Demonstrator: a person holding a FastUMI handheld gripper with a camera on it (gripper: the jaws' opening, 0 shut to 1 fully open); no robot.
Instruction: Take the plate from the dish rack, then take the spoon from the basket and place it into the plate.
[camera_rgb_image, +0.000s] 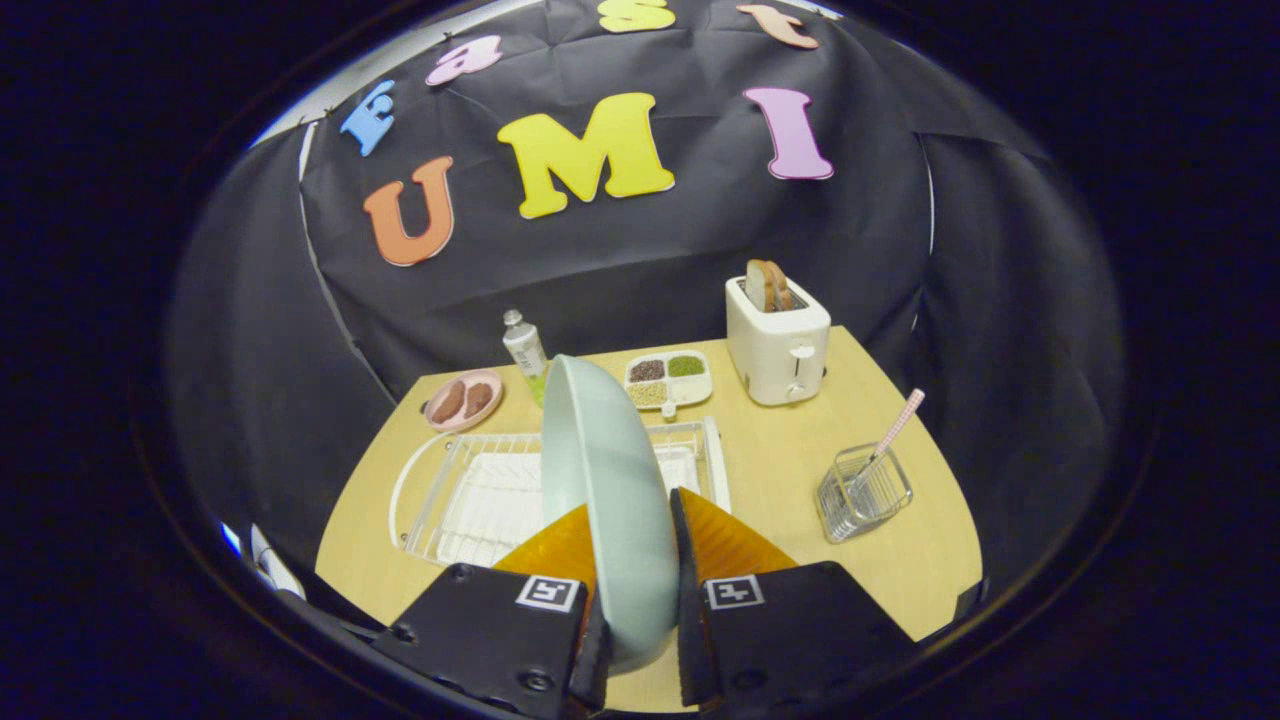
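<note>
From the gripper's own camera, the gripper (637, 560) has both fingers pressed on the pale plate (610, 490), which stands on edge between them, above the white dish rack (440, 500). At about two o'clock from the fingers, well apart, the wire basket (862, 493) holds the spoon (893, 430), its handle leaning out. To my eye, the plate should now be carried to bare table (780, 450) between rack and basket and laid flat gently, with the grip kept firm until it rests.
</note>
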